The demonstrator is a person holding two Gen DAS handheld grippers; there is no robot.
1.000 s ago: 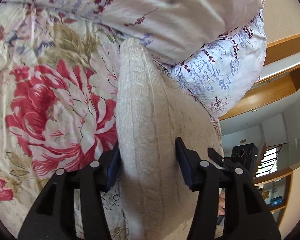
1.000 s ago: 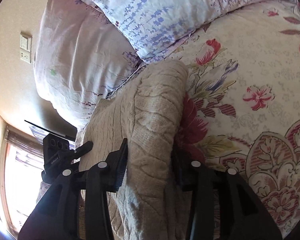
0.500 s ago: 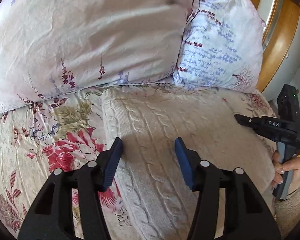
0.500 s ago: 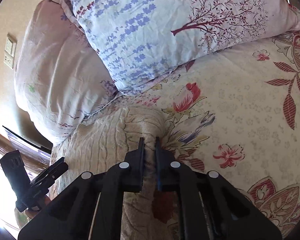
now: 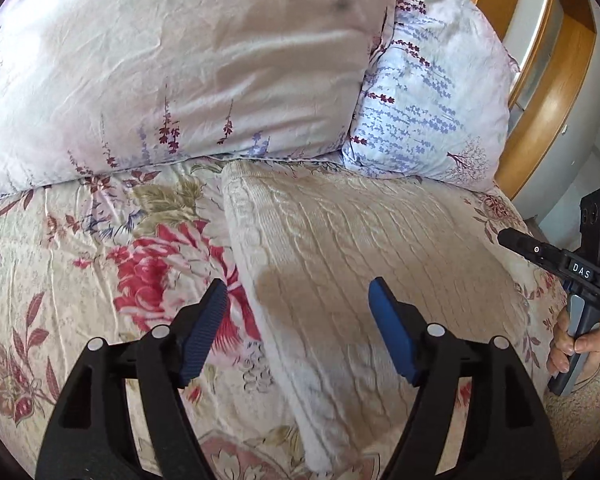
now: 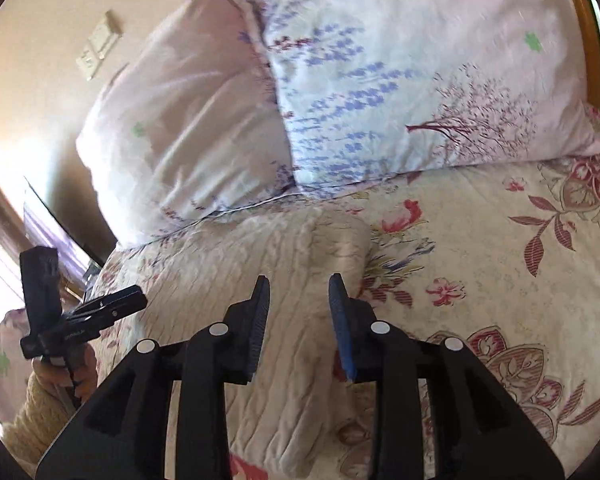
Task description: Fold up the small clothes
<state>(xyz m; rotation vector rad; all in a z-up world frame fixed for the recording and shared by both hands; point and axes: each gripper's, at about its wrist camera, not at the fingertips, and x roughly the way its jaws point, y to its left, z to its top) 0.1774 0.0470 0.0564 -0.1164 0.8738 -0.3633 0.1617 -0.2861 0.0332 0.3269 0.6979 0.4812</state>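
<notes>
One cream cable-knit sweater lies folded into a flat oblong on the floral bedspread, its far edge just below the two pillows: one pale lilac pillow and one white pillow with purple sprigs. The fold looks finished, or nearly so; perhaps a last fold or smoothing remains. The left claw is spreading above the sweater's left edge, pinching nothing. The right claw is also opening, empty, over the sweater's right edge.
</notes>
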